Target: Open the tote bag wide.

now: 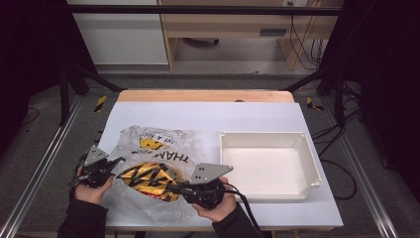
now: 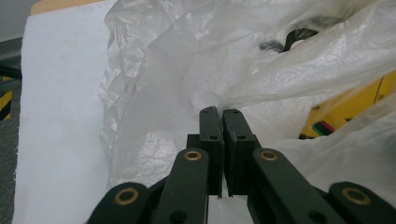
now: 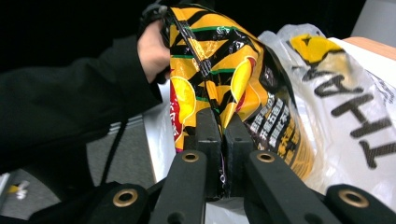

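Observation:
A crinkled white plastic bag (image 1: 153, 139) with black and yellow print lies at the table's front left. Its film (image 2: 163, 70) bunches up where my left gripper (image 2: 222, 112) is shut on its left edge, which also shows from the high view (image 1: 120, 159). A yellow and black snack bag (image 1: 148, 179) sits in the mouth of the plastic bag. My right gripper (image 3: 223, 122) is shut on the lower edge of this snack bag (image 3: 219, 60), holding it raised and upright against the printed plastic bag (image 3: 355, 93). From above, the right gripper (image 1: 173, 187) comes at the snack bag from the right.
An empty white tray (image 1: 270, 135) stands on the right half of the white-covered table (image 1: 208, 116). Past the snack bag, the person's left hand (image 3: 152, 46) and dark sleeve are in the right gripper view. Metal rails run along both sides of the table.

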Motion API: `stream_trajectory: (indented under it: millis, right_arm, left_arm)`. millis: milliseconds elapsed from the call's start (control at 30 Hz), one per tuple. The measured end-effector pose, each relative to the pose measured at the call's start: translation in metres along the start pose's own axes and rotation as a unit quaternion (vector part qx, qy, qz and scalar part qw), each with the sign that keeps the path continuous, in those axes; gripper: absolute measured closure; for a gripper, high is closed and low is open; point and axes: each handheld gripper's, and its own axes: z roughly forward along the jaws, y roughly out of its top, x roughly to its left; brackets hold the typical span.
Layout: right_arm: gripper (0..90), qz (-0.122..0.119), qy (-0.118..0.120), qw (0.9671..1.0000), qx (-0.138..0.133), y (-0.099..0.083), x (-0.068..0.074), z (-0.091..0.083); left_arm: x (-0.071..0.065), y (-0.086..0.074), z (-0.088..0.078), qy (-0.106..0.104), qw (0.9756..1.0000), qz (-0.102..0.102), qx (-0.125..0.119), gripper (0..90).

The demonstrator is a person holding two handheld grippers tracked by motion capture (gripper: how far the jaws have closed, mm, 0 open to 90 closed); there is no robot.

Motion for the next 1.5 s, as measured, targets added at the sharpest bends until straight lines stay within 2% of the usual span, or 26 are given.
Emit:
stream_trajectory:
  millis: [133,367,600,700,800,967,1033,1100,1133,1167,1200,1267,1433,1500]
  right_arm:
    - [88.0,0.013,0.013,0.9998,0.001,0.01,-0.004,0.0]
    - [88.4,0.02,0.015,0.9996,0.012,0.019,-0.008,-0.001]
    - [88.2,0.038,0.021,0.999,0.01,0.025,-0.02,-0.006]
    - [88.1,0.044,0.021,0.9987,0.013,0.024,-0.025,-0.009]
    - [87.9,0.048,0.018,0.9986,0.013,0.022,-0.03,-0.01]
    - [87.7,0.054,0.004,0.9985,0.007,0.018,-0.033,-0.01]
    - [87.7,0.055,0.002,0.9985,0.005,0.017,-0.033,-0.01]
    - [87.6,0.055,-0.003,0.9985,0.003,0.017,-0.033,-0.01]
    - [87.6,0.055,-0.003,0.9985,0.003,0.017,-0.033,-0.01]
    - [87.5,0.054,-0.006,0.9985,0.003,0.017,-0.033,-0.01]
    - [87.5,0.053,-0.008,0.9986,0.003,0.017,-0.032,-0.01]
    - [87.5,0.053,-0.009,0.9986,0.001,0.016,-0.032,-0.01]
    - [87.3,0.049,-0.015,0.9987,0.002,0.015,-0.031,-0.009]
    - [87.2,0.049,-0.017,0.9987,0.002,0.015,-0.031,-0.009]
  left_arm:
    - [-0.001,0.0,0.0,-0.002,1.0,0.0,-0.001,88.3]
    - [-0.002,0.0,0.001,-0.003,1.0,0.004,0.004,88.3]
    - [-0.002,0.0,0.002,-0.001,1.0,0.003,0.006,86.5]
    - [0.0,0.0,-0.004,-0.003,0.9999,-0.001,-0.013,80.3]
    - [0.002,0.003,-0.013,-0.013,0.999,-0.011,-0.042,73.0]
    - [0.003,0.014,-0.036,-0.019,0.9942,-0.029,-0.102,61.4]
    - [0.002,0.02,-0.048,-0.023,0.9911,-0.033,-0.127,58.7]
    - [-0.001,0.024,-0.057,-0.026,0.9885,-0.033,-0.145,57.2]
    - [-0.001,0.024,-0.057,-0.026,0.9885,-0.033,-0.145,55.8]
    - [-0.005,0.028,-0.064,-0.036,0.9859,-0.034,-0.16,55.5]
    - [-0.008,0.03,-0.068,-0.04,0.9846,-0.032,-0.167,55.0]
    - [-0.014,0.034,-0.073,-0.052,0.9822,-0.028,-0.178,53.9]
    - [-0.028,0.039,-0.077,-0.072,0.9803,-0.017,-0.183,52.6]
    - [-0.032,0.04,-0.077,-0.08,0.9793,-0.02,-0.185,52.1]
